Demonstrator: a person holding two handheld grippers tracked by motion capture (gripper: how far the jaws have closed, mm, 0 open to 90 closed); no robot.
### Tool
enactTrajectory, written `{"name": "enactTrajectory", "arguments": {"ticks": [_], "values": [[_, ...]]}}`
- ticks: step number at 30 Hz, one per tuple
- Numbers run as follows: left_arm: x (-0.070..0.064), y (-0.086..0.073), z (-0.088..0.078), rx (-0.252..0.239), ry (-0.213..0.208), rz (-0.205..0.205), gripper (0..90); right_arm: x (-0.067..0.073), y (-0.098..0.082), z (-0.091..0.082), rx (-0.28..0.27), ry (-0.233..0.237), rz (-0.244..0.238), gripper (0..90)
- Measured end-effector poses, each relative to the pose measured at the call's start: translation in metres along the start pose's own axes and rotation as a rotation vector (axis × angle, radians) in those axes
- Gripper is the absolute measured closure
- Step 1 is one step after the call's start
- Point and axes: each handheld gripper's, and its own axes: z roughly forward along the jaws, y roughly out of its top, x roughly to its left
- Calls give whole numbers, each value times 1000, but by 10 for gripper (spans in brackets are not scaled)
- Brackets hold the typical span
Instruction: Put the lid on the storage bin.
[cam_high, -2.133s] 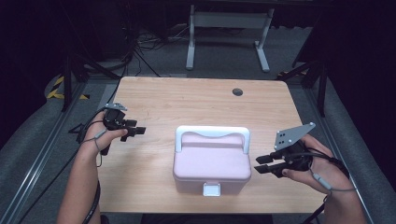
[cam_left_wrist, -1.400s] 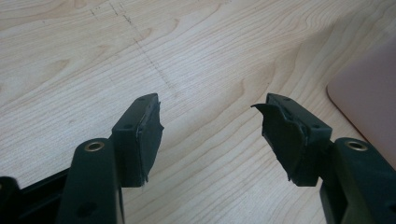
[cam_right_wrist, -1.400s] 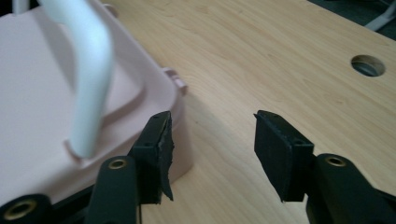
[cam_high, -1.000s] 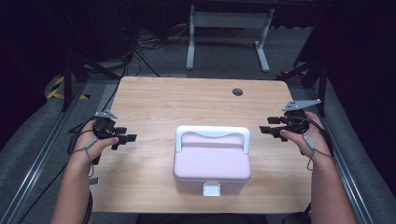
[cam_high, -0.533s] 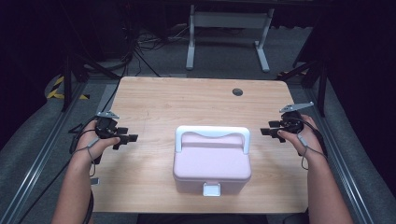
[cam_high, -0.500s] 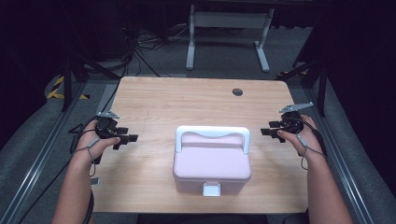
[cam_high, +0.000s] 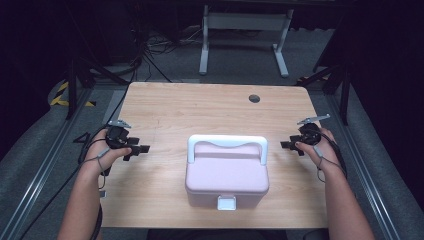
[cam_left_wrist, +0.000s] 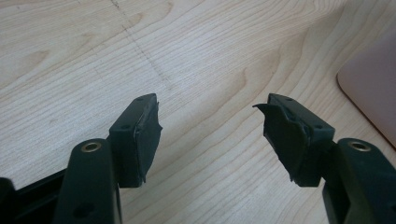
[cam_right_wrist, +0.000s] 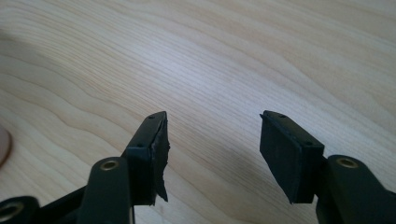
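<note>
Pink lidded box (cam_high: 227, 172) mid-table, long axis left-right | left gripper (cam_high: 136, 149) and right gripper (cam_high: 291, 145) flank it, about equally near | both agape, holding nothing

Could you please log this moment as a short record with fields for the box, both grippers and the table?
box: pink box, lid shut, white handle lying toward the far side, latch facing the person
left gripper: jaws open, holding nothing, left of the box, apart from it
right gripper: jaws open, holding nothing, right of the box
table: light wood, round dark hole near far edge
</note>
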Motion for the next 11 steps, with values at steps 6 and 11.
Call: {"name": "enactTrajectory", "arguments": {"ticks": [6, 11], "values": [[0, 1, 0, -2, -1, 1, 365, -5, -5, 8, 29, -20, 29, 421], [-1, 3, 1, -5, -5, 0, 364, -7, -7, 6, 24, -20, 48, 415]]}}
